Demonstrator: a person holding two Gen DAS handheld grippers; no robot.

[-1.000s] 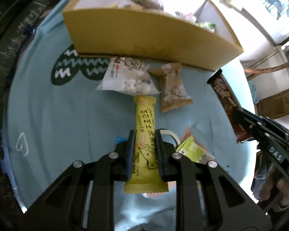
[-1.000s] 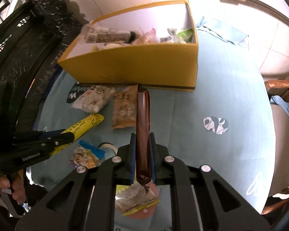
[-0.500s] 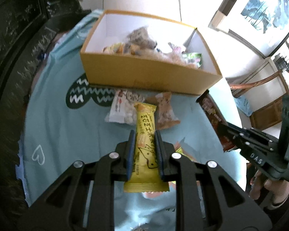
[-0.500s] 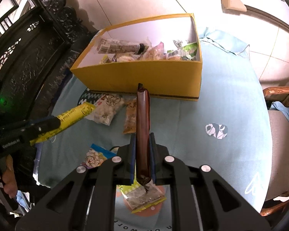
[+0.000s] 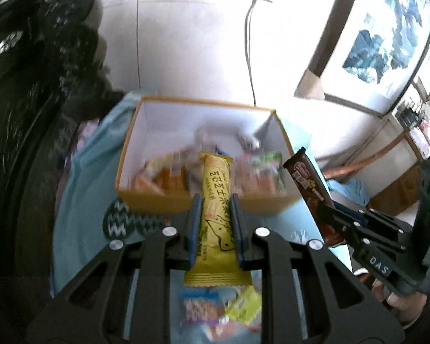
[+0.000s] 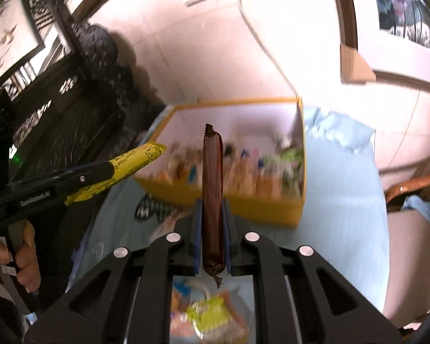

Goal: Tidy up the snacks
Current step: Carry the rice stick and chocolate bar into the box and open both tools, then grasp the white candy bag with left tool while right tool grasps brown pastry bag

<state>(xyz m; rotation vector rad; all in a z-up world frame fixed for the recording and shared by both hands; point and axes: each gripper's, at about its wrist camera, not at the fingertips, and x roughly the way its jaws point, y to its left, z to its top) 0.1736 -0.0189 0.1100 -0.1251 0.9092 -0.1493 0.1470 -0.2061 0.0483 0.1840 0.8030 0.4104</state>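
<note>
2 hand-held grippers clamp bars: left [image 5: 215,218] yellow bar [image 5: 215,200] (black lettering), right [image 6: 212,223] brown bar [image 6: 212,189].

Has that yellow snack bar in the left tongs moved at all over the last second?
Yes. The yellow snack bar, clamped in the left tongs, has risen off the blue tablecloth and travelled toward the yellow box; its tip now overlaps the box's opening.

Glossy foil yellow bar [image 5: 216,197], matt cardboard box [image 5: 157,200].
</note>
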